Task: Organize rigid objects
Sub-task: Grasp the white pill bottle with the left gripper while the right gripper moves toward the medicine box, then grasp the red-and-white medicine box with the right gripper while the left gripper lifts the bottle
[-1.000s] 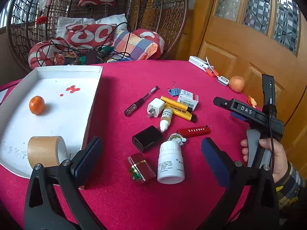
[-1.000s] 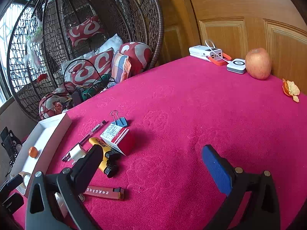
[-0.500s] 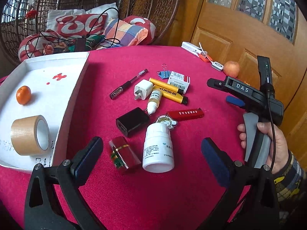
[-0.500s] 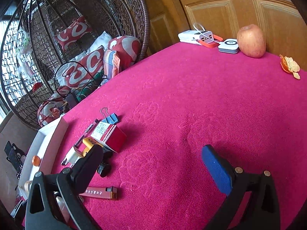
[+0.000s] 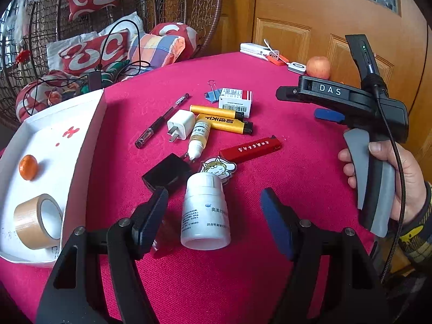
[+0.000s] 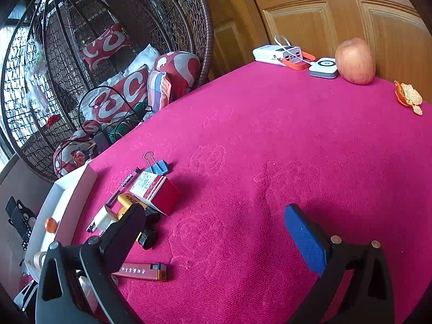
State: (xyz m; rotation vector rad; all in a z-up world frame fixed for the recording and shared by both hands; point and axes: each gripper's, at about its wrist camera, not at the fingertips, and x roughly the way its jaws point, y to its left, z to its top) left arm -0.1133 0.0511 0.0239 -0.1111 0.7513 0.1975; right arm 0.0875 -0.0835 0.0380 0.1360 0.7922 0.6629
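Observation:
A white pill bottle [image 5: 205, 210] lies on the red tablecloth between the open jaws of my left gripper [image 5: 213, 216]; the jaws stand on either side of it without touching. A dark red box is mostly hidden behind the left finger [image 5: 149, 216]. Beyond lie a black charger [image 5: 164, 172], a cat keychain [image 5: 218, 165], a red lighter [image 5: 249, 145], two yellow lighters [image 5: 224, 122], a dropper bottle [image 5: 199, 137], a white plug [image 5: 180, 124], a pen [image 5: 162, 120] and a small carton [image 5: 235, 102]. My right gripper [image 6: 218, 232] is open and empty above bare cloth.
A white tray [image 5: 89, 145] at the left holds a tangerine [image 5: 28, 163] and a tape roll [image 5: 37, 221]. An apple [image 6: 355, 60], a power bank [image 6: 278, 54], a small white device [image 6: 324, 67] and orange peel [image 6: 407, 97] sit at the far edge. A wicker chair [image 6: 108, 54] stands behind.
My left gripper has moved forward and down, so the pill bottle now lies between its jaws. The jaws have narrowed a little. The right gripper has shifted only slightly.

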